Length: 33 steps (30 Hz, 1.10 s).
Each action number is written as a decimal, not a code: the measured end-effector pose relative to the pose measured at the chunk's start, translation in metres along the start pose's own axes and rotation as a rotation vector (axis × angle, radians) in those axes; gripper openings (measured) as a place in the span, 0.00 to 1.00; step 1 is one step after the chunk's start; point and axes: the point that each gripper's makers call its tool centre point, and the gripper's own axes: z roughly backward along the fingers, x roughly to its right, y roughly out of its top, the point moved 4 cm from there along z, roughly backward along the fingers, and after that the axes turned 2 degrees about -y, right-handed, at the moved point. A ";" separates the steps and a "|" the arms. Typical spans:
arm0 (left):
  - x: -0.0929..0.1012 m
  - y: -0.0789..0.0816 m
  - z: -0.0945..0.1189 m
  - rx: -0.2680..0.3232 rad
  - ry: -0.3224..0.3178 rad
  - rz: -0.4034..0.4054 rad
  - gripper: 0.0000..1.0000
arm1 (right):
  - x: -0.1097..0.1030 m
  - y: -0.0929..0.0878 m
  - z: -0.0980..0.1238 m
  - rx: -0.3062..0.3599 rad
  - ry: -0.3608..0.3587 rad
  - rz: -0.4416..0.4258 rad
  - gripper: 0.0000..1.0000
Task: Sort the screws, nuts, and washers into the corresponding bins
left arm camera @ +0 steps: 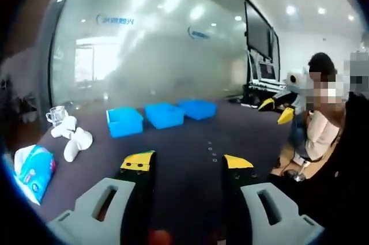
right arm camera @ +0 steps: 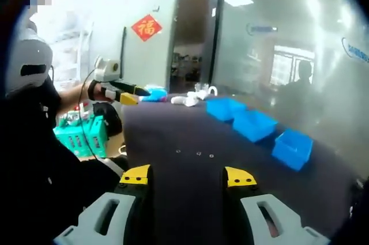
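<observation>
Three blue bins (left arm camera: 124,121) (left arm camera: 164,114) (left arm camera: 198,108) stand in a row on the dark table (left arm camera: 173,141). A few small metal pieces (left arm camera: 211,148) lie in a line on the table ahead of my left gripper (left arm camera: 188,163), which is open and holds nothing. My right gripper (left arm camera: 275,110) shows at the table's far right end with its yellow tips apart. In the right gripper view the bins (right arm camera: 226,108) (right arm camera: 253,125) (right arm camera: 293,148) run along the right, and the small pieces (right arm camera: 196,153) lie just beyond my open, bare right gripper (right arm camera: 188,177). My left gripper (right arm camera: 135,95) is held up at the far end.
White crumpled objects (left arm camera: 72,136), a glass cup (left arm camera: 56,115) and a blue tissue pack (left arm camera: 34,170) sit at the table's left end. A person (left arm camera: 323,129) sits at the right. A green basket (right arm camera: 81,135) stands beside the table. A glass wall (left arm camera: 155,43) runs behind the bins.
</observation>
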 end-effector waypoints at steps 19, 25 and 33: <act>0.016 -0.019 0.007 -0.063 -0.073 -0.006 0.41 | 0.001 0.019 -0.059 -0.276 0.209 0.162 0.39; 0.012 -0.014 0.016 -0.048 -0.043 -0.007 0.41 | -0.006 0.023 -0.089 -0.350 0.278 0.215 0.34; 0.019 -0.017 0.022 -0.047 -0.040 -0.009 0.41 | -0.023 0.021 -0.124 -0.444 0.373 0.305 0.31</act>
